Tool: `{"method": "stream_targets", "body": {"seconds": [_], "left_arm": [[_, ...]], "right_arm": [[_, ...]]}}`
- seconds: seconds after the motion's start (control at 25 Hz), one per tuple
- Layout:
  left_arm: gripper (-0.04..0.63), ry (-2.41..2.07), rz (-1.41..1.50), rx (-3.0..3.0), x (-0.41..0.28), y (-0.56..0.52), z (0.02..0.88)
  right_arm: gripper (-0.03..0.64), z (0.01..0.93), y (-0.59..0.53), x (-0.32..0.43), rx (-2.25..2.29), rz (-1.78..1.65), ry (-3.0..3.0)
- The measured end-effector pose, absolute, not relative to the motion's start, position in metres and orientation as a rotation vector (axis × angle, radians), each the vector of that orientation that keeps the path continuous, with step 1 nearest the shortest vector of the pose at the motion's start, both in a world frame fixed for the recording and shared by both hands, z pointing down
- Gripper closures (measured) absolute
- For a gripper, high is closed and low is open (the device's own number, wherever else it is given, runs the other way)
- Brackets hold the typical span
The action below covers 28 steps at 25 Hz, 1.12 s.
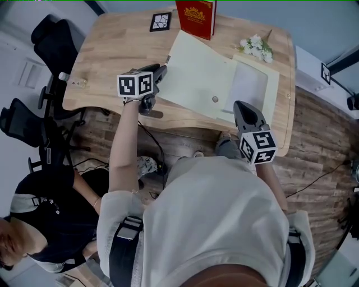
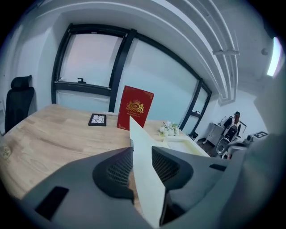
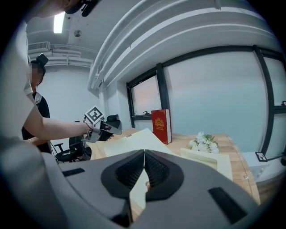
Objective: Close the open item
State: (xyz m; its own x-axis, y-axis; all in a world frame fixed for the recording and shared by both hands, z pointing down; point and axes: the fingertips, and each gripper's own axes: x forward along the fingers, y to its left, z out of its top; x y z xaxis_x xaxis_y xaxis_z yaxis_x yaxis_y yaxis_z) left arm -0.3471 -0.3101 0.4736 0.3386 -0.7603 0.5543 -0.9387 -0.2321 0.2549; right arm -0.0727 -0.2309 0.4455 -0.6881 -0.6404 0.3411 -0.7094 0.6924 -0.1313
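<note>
Folder (image 1: 196, 73): pale cream, lying open in the middle of the tabletop (image 1: 112, 61). Its cover is lifted at a slant on the left and its shallow base (image 1: 252, 84) lies flat on the right.
Left gripper (image 1: 160, 72): at the cover's left edge, in the upper middle of the head view. Its jaws stand apart, with the raised cover (image 2: 145, 179) running up between them. The pads do not look pressed onto it.
Right gripper (image 1: 241, 106): just off the folder's near edge, right of centre. Its jaws are together (image 3: 144, 154) with nothing in them.
Red book (image 1: 196, 17): upright at the top edge of the frame, just behind the folder.
White flowers (image 1: 256, 47): upper right, beside the base.
Black tile (image 1: 160, 21): flat on the tabletop, left of the book.
Bystander (image 1: 39, 224): a person in black, lower left, away from the tabletop.
</note>
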Motion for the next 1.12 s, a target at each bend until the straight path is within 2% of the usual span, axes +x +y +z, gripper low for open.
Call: {"method": "stream_targets", "body": {"seconds": [0.2,0.48,0.56,0.68,1.12], "left_arm": [[0.411,-1.395,0.422,2.044,-0.35,-0.333,0.484],[0.413,-1.332,0.467,2.009,-0.354,-0.354,0.503],[0.422,-1.317,0.45,1.997,-0.355,-0.357,0.507],[0.47,-1.303,0.385,1.981,-0.355,-0.36,0.506],[0.546,-1.24,0.339,1.966,-0.347,-0.365,0.505]], "right_arm": [[0.598,0.451,-0.238,-0.072,1.054,0.378,-2.628],[0.598,0.454,-0.249,-0.077,1.004,0.366,-2.629],[0.597,0.454,-0.253,-0.079,0.991,0.362,-2.63],[0.598,0.454,-0.255,-0.084,0.97,0.355,-2.635],[0.597,0.456,-0.253,-0.081,0.995,0.366,-2.622]]}}
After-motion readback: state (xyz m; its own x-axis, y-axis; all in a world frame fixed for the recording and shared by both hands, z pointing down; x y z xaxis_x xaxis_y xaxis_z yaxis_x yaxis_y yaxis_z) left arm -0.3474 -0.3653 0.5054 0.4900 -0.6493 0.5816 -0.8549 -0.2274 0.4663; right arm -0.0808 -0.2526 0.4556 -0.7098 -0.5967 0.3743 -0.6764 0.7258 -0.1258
